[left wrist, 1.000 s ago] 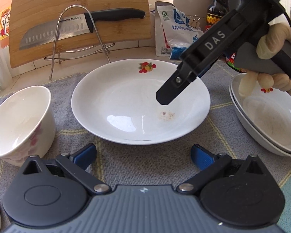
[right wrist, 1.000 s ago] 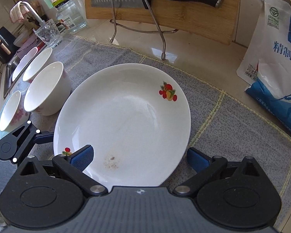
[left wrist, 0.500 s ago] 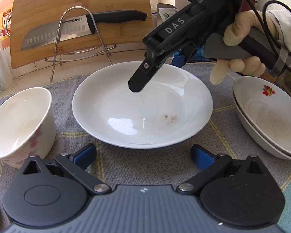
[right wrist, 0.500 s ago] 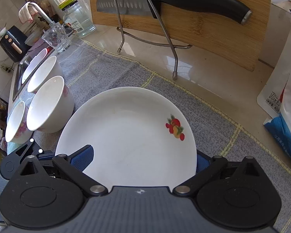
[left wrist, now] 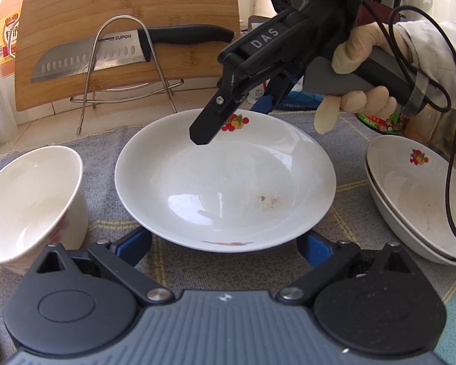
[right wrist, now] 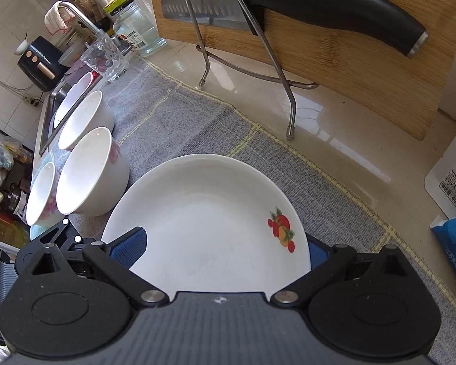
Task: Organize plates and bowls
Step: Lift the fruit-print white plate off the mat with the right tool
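Observation:
A white plate (left wrist: 228,182) with a fruit print lies on the grey cloth, and some crumbs lie in it. My left gripper (left wrist: 225,246) is at the plate's near rim. Its jaws are closing, with the rim between the blue fingers, and the pads do not visibly press on it. My right gripper (left wrist: 231,123) reaches down from the upper right in a gloved hand and stands open astride the far rim, one finger over the inside and one behind. In the right wrist view the same plate (right wrist: 212,213) fills the gap of that gripper (right wrist: 222,251). Two more plates (left wrist: 419,200) are stacked at the right.
Several white bowls (right wrist: 91,176) stand in a row at the left, toward the sink (right wrist: 50,103). Behind the plate, a cutting board (left wrist: 121,15) and a knife (left wrist: 106,57) rest on a wire stand. A glass (right wrist: 105,57) and a blue-white bag (right wrist: 453,213) flank the cloth.
My right gripper has travelled from over the plate's right middle to its far rim, which now sits between its fingers. My left gripper's fingers have drawn in slightly around the near rim.

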